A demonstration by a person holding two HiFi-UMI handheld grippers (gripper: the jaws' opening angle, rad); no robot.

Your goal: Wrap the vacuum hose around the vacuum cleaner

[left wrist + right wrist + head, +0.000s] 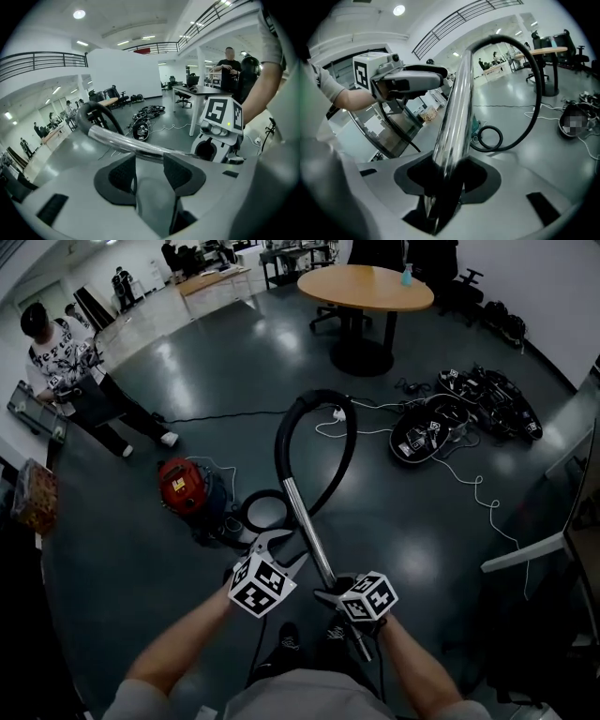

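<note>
The red vacuum cleaner stands on the dark floor left of centre. Its black hose coils beside it, arches up and joins a chrome tube that slants back toward me. My right gripper is shut on that tube's near end; in the right gripper view the chrome tube runs out from between the jaws of the right gripper, with the hose coil beyond. My left gripper is open just left of the tube. In the left gripper view the tube crosses just past the open left gripper.
A round wooden table stands at the back. A pile of black gear with white cables lies at right. A person stands at far left, with a printed box nearer me. A second person stands at a desk.
</note>
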